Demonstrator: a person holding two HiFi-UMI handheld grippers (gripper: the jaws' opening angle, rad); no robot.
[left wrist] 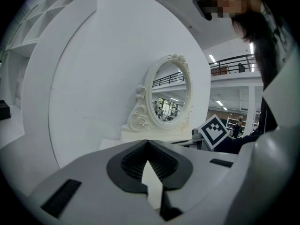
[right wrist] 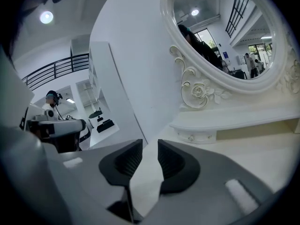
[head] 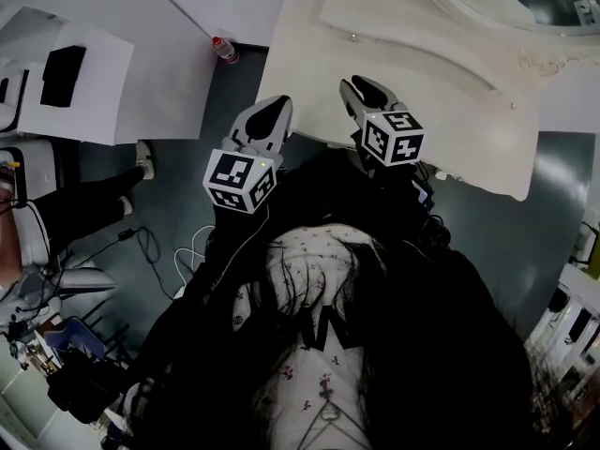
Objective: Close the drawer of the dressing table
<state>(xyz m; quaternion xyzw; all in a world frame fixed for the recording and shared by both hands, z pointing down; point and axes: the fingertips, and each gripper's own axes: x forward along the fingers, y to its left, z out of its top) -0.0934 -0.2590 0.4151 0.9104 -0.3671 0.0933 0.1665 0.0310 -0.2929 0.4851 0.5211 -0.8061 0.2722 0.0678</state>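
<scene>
The left gripper (head: 277,107) is hanging in front of the person's chest. In the left gripper view its jaws (left wrist: 147,145) are meeting at the tips, with nothing between them. It is pointing at the dressing table (head: 302,68), whose near corner is lying just ahead of it and slightly to its right. The oval mirror (left wrist: 171,90) is standing beyond that, well ahead of this gripper.

The right gripper (head: 364,90) is hovering over the table's front edge, a little further forward than the left one. Its jaws (right wrist: 149,148) are standing a narrow slot apart and are gripping nothing. Bare tabletop is showing through the gap, and the mirror (right wrist: 225,32) is rising ahead of it and to its right.

No open drawer is showing in any view. The main drawer would be sitting under the front edge, below and behind the right gripper, where the grippers and the person's dark clothing are covering it. A small knobbed front (right wrist: 191,137) is sitting under the mirror's shelf ahead of the right gripper, and I cannot tell whether it is shut.

Judging by this, the reach is only getting under way and no contact is being made. The table's long axis is running across the right gripper's line of sight, with its front facing the person. Any drawer would therefore be sliding straight away from the grippers. The next move probably calls for lowering a gripper to the drawer front and pushing squarely forward, keeping the push centred so the drawer does not skew.
</scene>
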